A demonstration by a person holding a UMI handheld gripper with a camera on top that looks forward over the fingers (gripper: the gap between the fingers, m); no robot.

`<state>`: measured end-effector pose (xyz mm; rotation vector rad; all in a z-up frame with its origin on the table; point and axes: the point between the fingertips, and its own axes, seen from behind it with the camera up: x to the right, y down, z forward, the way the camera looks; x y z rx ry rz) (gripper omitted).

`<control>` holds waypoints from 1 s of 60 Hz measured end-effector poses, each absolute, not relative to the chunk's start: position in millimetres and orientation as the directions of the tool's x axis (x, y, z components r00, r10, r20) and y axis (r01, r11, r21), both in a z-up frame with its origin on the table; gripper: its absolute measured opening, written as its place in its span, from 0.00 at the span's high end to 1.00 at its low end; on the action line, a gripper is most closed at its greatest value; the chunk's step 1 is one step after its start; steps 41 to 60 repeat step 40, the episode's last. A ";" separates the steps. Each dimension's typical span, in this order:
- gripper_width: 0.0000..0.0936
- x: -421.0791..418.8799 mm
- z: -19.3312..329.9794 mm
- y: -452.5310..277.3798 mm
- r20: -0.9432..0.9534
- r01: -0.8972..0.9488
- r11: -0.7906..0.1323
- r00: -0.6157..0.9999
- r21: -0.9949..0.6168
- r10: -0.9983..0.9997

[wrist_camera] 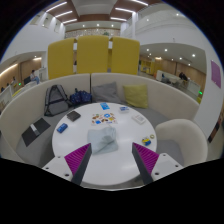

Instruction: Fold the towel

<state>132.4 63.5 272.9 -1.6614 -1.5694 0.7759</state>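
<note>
So far nothing looks started. Gripper (112, 160) hangs above the near edge of a round white table (100, 150), fingers spread wide w/ nothing between them; purple pads (78, 158) face inward over bare tabletop.

Towel: can't pick one out w/ certainty. Best candidate is the whitish flat item (103, 117) w/ coloured dots at approx 12 o'clock from the fingers, mid-table — could be cloth, could be a printed sheet. Too small to tell.

Other stuff on table: dark flat device (36, 128) at 10 o'clock, small blue object (106, 105) far side, little bits at 1–2 o'clock near the rim. Backpack (56, 100) on the curved bench beyond, yellow cushion (136, 95) at 1 o'clock, yellow panels (92, 55) behind.

Judgement: task approx at zero — no fold visible, nothing grasped. Left: locate cloth, reach, pinch an edge, fold.
</note>
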 end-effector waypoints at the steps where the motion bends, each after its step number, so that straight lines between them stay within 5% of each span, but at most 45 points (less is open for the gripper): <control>1: 0.08 145.6 279.4 61.5 0.051 0.564 -0.005 0.083 -0.826 0.995; 20: 0.07 319.4 330.0 25.3 0.068 0.557 -0.014 0.127 -0.831 0.990; 60: 0.07 352.4 338.4 -3.9 0.063 0.554 -0.009 0.111 -0.832 0.992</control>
